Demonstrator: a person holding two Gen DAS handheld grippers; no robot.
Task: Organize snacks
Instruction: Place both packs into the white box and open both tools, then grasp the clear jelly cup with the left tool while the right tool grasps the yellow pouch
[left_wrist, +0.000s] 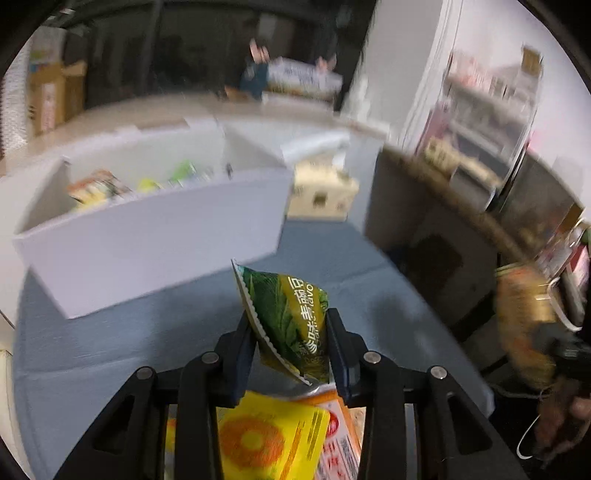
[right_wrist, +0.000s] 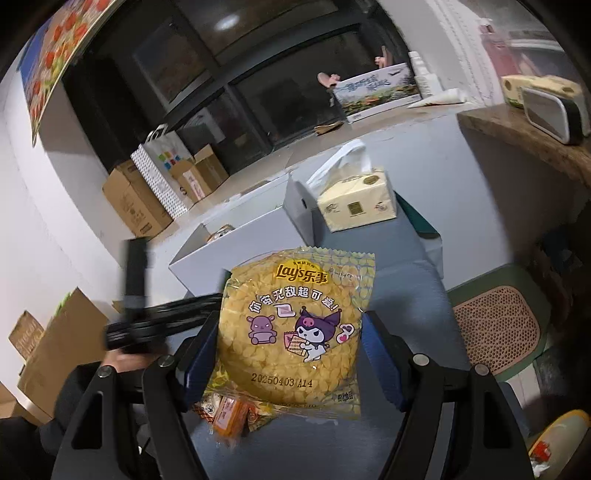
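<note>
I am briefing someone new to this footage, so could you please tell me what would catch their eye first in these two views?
Most striking is the yellow Lay's packet with cartoon characters, filling the middle of the right wrist view, clamped in the right gripper. In the left wrist view, the left gripper pinches a small green snack packet above the blue surface. Behind it stands a white divided bin already holding a few snacks.

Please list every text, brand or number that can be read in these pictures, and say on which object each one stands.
"Lay's 乐事": round yellow chip packet in the right gripper.
"20250403 A14": same packet, lower part.
"你宝无敌超可爱!": same packet, roughly read.
Green foil snack pouch in the left gripper: Chinese print, not surely readable.
Yellow tissue pack, cardboard boxes: too blurred.
</note>
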